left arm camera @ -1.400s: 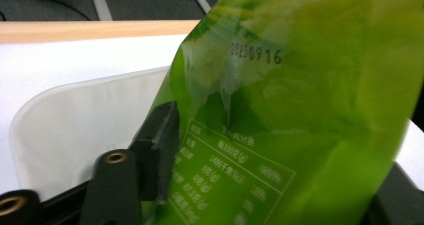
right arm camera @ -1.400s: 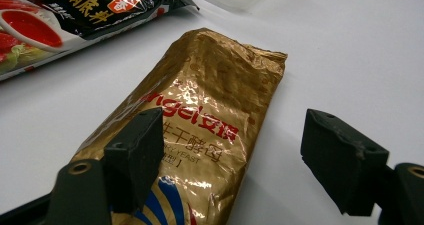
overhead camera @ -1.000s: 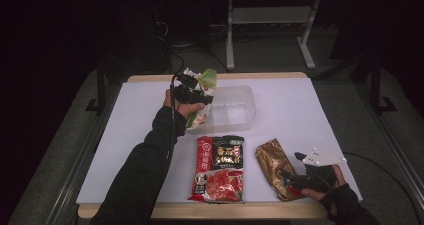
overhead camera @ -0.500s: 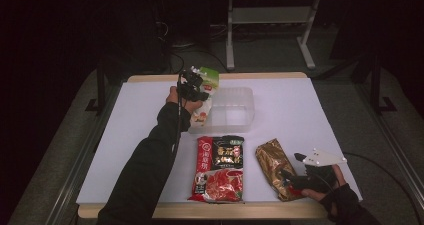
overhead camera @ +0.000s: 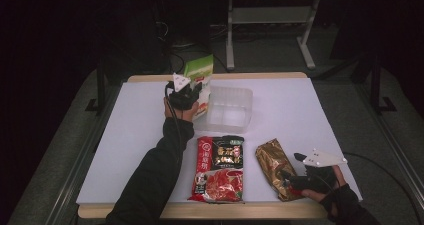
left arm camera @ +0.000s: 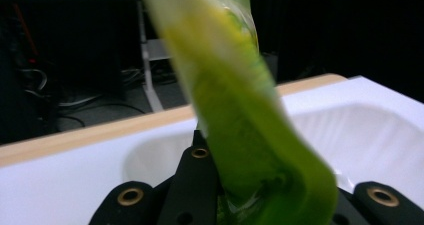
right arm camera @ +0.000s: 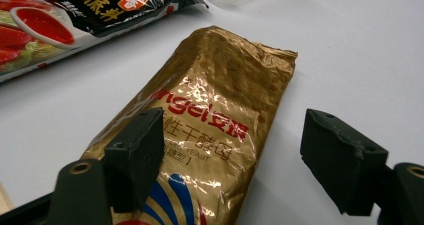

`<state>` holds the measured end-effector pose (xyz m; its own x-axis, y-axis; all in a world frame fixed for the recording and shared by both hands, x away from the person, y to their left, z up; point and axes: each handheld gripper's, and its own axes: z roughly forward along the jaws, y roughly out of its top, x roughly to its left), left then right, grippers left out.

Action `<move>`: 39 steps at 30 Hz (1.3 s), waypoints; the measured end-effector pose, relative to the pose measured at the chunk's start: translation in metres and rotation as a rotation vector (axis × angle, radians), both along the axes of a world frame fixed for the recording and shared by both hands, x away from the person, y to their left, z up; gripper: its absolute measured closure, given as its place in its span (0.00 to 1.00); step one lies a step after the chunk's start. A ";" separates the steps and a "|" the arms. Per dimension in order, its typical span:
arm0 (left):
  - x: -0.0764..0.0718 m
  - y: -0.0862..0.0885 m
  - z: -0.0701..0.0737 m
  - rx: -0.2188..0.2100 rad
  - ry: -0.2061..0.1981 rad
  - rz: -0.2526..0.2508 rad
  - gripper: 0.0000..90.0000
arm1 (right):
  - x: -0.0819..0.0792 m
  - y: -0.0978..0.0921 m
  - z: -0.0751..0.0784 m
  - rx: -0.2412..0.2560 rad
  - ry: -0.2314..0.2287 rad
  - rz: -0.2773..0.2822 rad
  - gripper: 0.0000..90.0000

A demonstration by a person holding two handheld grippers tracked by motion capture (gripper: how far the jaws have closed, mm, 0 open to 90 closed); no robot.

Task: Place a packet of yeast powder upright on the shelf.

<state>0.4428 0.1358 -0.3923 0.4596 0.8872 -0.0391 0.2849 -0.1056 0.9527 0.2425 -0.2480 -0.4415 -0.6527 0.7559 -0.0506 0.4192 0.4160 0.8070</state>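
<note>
High view: the left hand-held gripper (overhead camera: pixel 192 92) is clasping a green-and-white plastic pouch (overhead camera: pixel 201 76), lifted upright beside a clear plastic tray (overhead camera: pixel 231 109) on the white worktop (overhead camera: pixel 135 130). A red-and-black sauce packet (overhead camera: pixel 220 168) is lying near the front edge.

Left gripper view: the jaws are pinching the pouch's (left arm camera: pixel 240 120) lower edge.

Right gripper view: the right hand-held gripper (right arm camera: pixel 232 157) is standing spread over a crinkled gold foil packet (right arm camera: pixel 205 120), gripping nothing.

In front of me a flat red-and-black printed food packet (overhead camera: pixel 218 169) lies lengthwise on the white-topped table (overhead camera: pixel 135 135), close to its pale wooden near edge (overhead camera: pixel 210 211). Beyond the far edge, a white metal-legged stand (overhead camera: pixel 270 20) and dark cables (overhead camera: pixel 175 45) sit on the grey floor.
</note>
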 end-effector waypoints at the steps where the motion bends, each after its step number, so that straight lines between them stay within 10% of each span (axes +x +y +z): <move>1: -0.002 0.001 -0.005 0.006 0.000 -0.008 0.94 | 0.000 0.000 0.000 -0.001 0.000 0.000 0.27; 6: -0.009 0.012 -0.011 -0.007 0.004 -0.052 0.79 | -0.001 0.000 0.000 -0.003 -0.002 0.000 0.27; 13: -0.022 0.022 -0.011 0.154 0.031 -0.118 0.67 | 0.000 0.002 0.001 -0.010 -0.006 -0.004 0.27; 21: -0.035 0.036 -0.013 0.189 0.007 -0.148 0.85 | 0.001 0.001 0.000 -0.018 0.000 -0.017 0.27; 28: -0.043 0.040 -0.018 0.186 0.006 -0.143 0.76 | 0.000 0.000 0.000 -0.019 0.009 -0.023 0.27; 36: -0.066 0.053 -0.014 0.169 -0.059 -0.200 0.57 | -0.004 -0.002 0.000 -0.013 0.021 -0.022 0.27; 39: -0.077 0.058 -0.011 0.228 -0.099 -0.228 0.56 | -0.005 -0.002 0.000 -0.012 0.030 -0.023 0.27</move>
